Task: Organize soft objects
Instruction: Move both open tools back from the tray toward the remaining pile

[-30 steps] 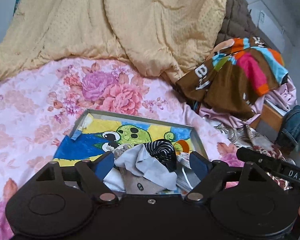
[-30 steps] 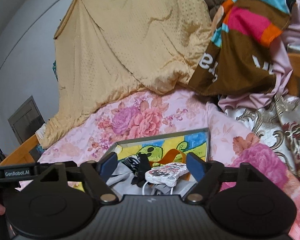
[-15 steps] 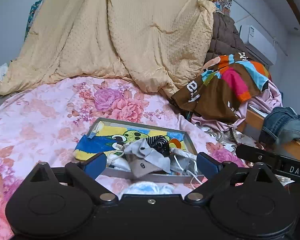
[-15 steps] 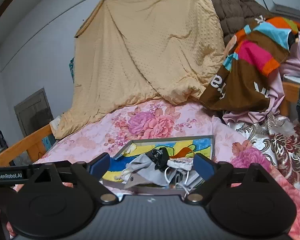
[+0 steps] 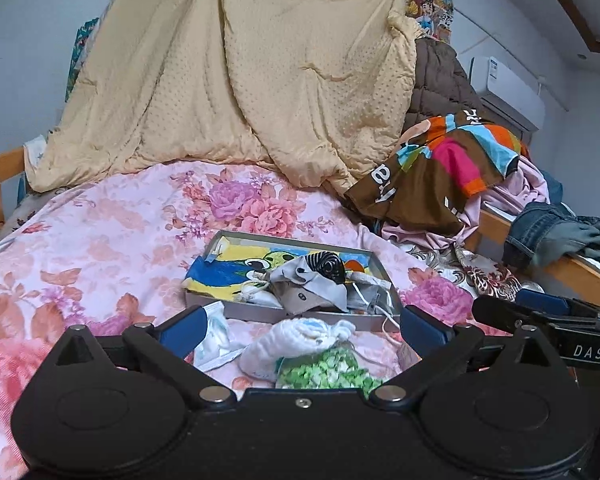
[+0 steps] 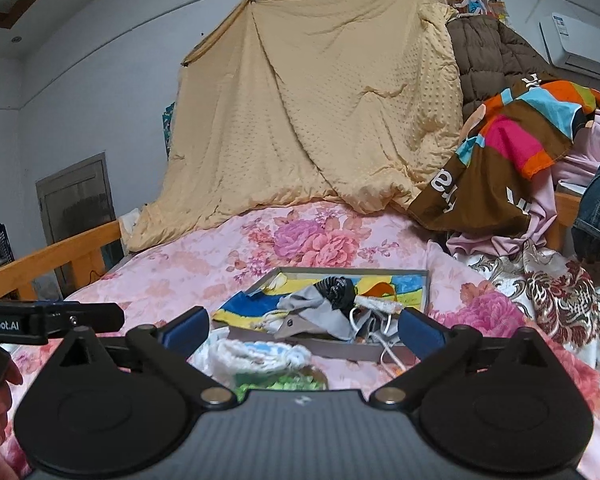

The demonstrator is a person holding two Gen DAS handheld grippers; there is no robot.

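While several soft things already sit heaped in the tray, a grey cloth, a dark striped roll and a white corded piece among them, the job looks only partly done: a white knit bundle, a green-speckled pouch and a pale scrap lie loose on the floral sheet in front of the tray. The white bundle and pouch lie right at the left gripper, between its spread jaws but not pinched; the scrap is at its 9 o'clock, beside the left pad. The tray is at 12 o'clock, just beyond. In the right wrist view the same bundle lies between the right gripper's jaws towards 9 o'clock, with nothing gripped. Both pairs of jaws have just been opening and now stand wide. Judging by this, the loose pieces remain to be gathered
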